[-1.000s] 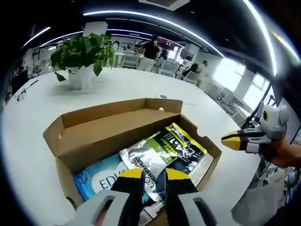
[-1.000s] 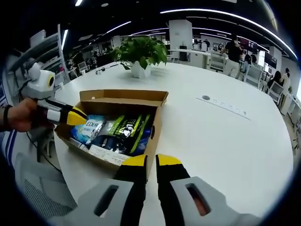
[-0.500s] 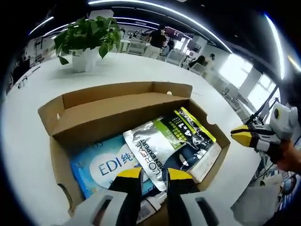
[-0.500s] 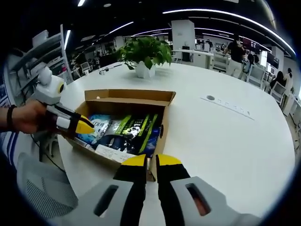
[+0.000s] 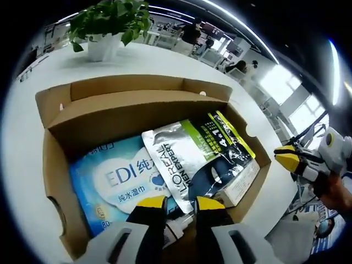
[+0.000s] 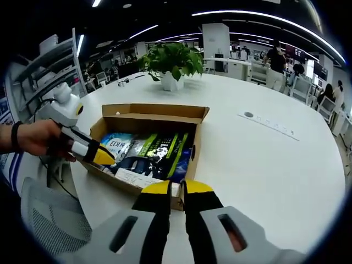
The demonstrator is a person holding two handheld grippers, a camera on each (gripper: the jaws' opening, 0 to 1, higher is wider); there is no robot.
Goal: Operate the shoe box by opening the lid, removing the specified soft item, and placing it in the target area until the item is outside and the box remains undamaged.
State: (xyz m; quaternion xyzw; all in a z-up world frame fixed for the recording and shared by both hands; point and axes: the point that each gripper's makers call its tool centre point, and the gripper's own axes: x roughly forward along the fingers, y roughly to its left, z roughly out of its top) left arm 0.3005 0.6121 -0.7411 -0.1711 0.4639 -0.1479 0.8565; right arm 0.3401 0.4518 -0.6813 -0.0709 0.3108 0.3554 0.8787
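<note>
— On table (image 6: 275,165), what's there?
— Open box (image 5: 110,113), lid flap folded back on the far side, toward the plant (image 6: 171,60). Box also in right gripper view, near the table edge.
— Contents?
— Blue wipes pack (image 5: 118,184) lying flat at the left of the box in left gripper view. Silver-green pouch (image 5: 179,165) lies partly over its right edge. Dark pouch with yellow-green stripe (image 5: 225,157) beside that, toward the right wall. White carton (image 5: 242,184) at the near-right corner. All inside the box, none out.
— Left gripper (image 5: 179,202)?
— Over the near box edge, yellow tips just above the packs, near the wipes and the silver pouch. Jaws nearly together, narrow gap. Small white item between the jaws lower down, can't tell if it's pinched or just lying below. In right gripper view the same gripper (image 6: 103,158) comes from the left, hand (image 6: 38,137) on it, tip at the near-left box edge.
— Right gripper (image 6: 177,188)?
— Just in front of the near box corner, above the table. Jaws close together, slim gap, nothing between them. In left gripper view it (image 5: 289,160) hangs off to the right, apart from the box.
— Background?
— Office, people standing far back, too small to detail.
</note>
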